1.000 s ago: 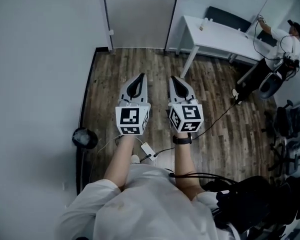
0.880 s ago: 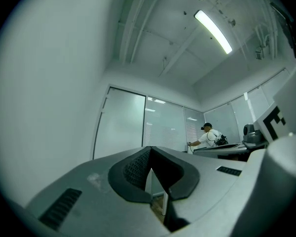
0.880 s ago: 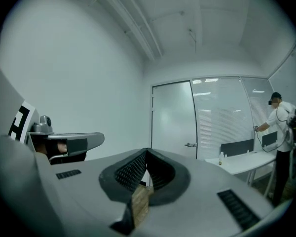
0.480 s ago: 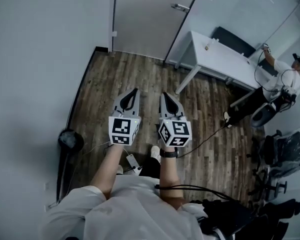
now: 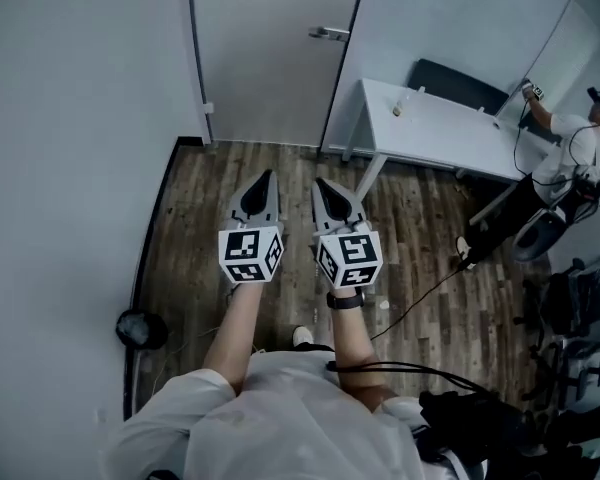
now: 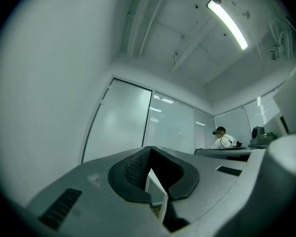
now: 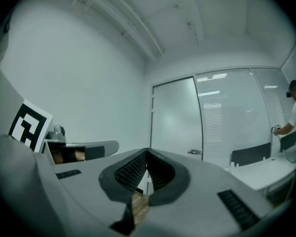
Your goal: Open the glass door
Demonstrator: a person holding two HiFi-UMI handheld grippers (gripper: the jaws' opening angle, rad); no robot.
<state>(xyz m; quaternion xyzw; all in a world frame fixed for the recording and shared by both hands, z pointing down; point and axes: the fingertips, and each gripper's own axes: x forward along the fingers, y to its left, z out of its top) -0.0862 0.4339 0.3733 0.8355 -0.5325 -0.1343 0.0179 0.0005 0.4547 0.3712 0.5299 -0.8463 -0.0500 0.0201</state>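
The frosted glass door [image 5: 270, 58] stands shut in its frame at the top middle of the head view, its metal lever handle [image 5: 330, 34] near the right edge. Both grippers are held out side by side over the wood floor, pointing at the door and well short of it. My left gripper [image 5: 267, 175] is shut with nothing in it. My right gripper [image 5: 319, 181] is shut and empty too. In the right gripper view the door [image 7: 175, 117] and its handle [image 7: 195, 152] show beyond the closed tips [image 7: 147, 153]. The left gripper view shows the door [image 6: 118, 127] past its closed tips [image 6: 149, 150].
A white table [image 5: 430, 118] with a dark chair [image 5: 460, 83] behind it stands right of the door. A person [image 5: 580, 138] works at the far right beside office chairs [image 5: 580, 298]. A grey wall runs along the left, with a black round object [image 5: 140, 328] at its foot.
Both grippers have moved forward across the floor toward the door, staying shut and side by side. The door and its handle now look nearer in the head view.
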